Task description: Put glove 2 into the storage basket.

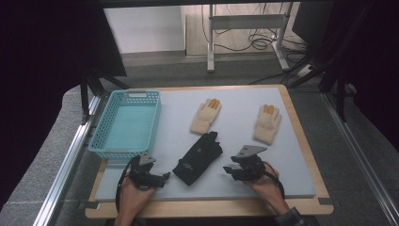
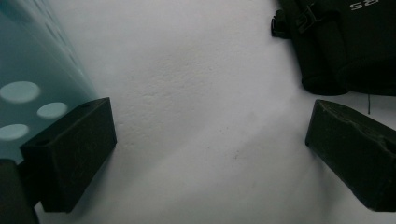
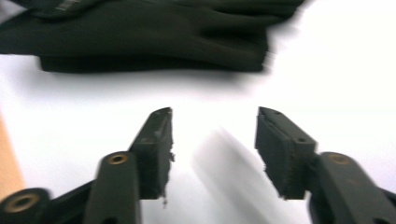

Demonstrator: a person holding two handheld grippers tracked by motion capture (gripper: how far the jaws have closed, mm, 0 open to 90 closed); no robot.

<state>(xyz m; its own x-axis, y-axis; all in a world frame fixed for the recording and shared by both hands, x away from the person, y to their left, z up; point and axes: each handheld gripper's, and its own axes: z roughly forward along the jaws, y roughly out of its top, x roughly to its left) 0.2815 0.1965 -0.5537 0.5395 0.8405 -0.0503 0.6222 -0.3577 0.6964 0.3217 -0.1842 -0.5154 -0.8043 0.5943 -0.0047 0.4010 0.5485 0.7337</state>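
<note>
On pale grey matting, the black glove (image 1: 198, 158) is left free at centre, flanked at nine o'clock by the left gripper (image 1: 162, 177) and three o'clock by the right gripper (image 1: 229, 170), both empty with jaws parted, presumably for pickup toward the basket (image 1: 100, 136).

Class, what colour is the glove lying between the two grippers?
Black glove, with small pale lettering near the cuff; it shows best in the high view.

A light blue perforated plastic basket (image 1: 125, 123) stands at the left of the pale grey mat (image 1: 235, 101), its long side running away from the near edge. The mat lies on a wooden board (image 1: 306, 155). Two cream gloves with orange fingertips lie flat farther back: one glove (image 1: 205, 116) near the middle, the other glove (image 1: 267, 123) to its right, well apart. Beyond the board stand a metal table frame (image 1: 244, 23) and loose floor cables (image 1: 261, 43).
</note>
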